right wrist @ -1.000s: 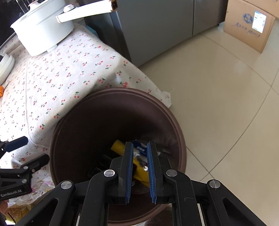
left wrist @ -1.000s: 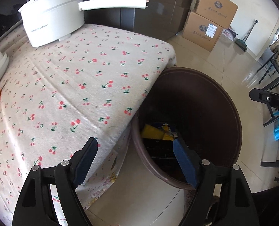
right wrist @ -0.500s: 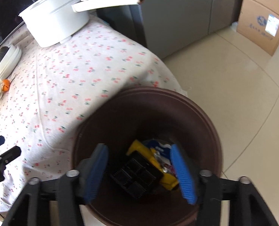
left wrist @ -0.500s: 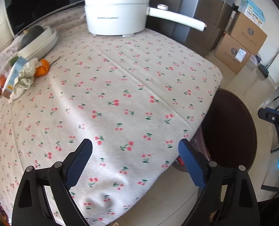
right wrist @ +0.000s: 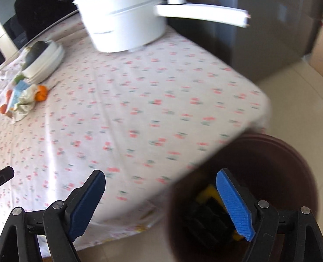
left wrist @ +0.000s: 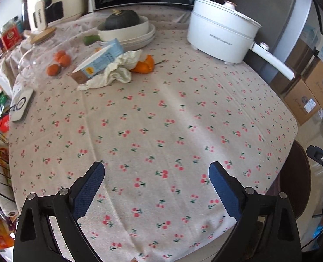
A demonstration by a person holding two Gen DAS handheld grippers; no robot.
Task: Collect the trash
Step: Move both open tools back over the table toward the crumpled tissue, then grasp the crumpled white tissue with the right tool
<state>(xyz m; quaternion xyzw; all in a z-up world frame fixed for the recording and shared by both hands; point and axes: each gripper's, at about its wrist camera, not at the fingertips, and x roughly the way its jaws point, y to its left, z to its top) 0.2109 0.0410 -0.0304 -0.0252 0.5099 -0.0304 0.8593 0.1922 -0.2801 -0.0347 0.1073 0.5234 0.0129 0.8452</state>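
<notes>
**Both grippers empty; trash waiting at far side of counter**

We are holding the left gripper (left wrist: 156, 171) over the near part of the counter (left wrist: 183, 113), which is wearing a cherry-print cloth. Its jaws are spreading, nothing lying between them, only cloth showing below.

We are holding the right gripper (right wrist: 160, 178) above the counter's corner, one finger over the cloth, the other over the brown bin (right wrist: 288, 166) standing on the floor just beside the counter. Its jaws are widening too, and nothing is sitting between the pads. Inside the bin a yellow wrapper (right wrist: 207, 193) and a black tray (right wrist: 207, 218) are lying at the bottom; the view is blurring here, so finer detail is escaping us.

The trash still on the counter is lying at the far left: a blue-and-white carton (left wrist: 100, 60) tipped on its side, with a crumpled white napkin (left wrist: 120, 69) touching it. An orange peel piece (left wrist: 145, 64) is sitting just beside the napkin. Small oranges (left wrist: 59, 62) are resting left of the carton.

Behind them a dark squash (left wrist: 122, 19) is sitting in stacked white bowls (left wrist: 137, 36). A white electric pot (left wrist: 220, 35) is standing at the far right, its handle pointing off the counter's edge.
</notes>
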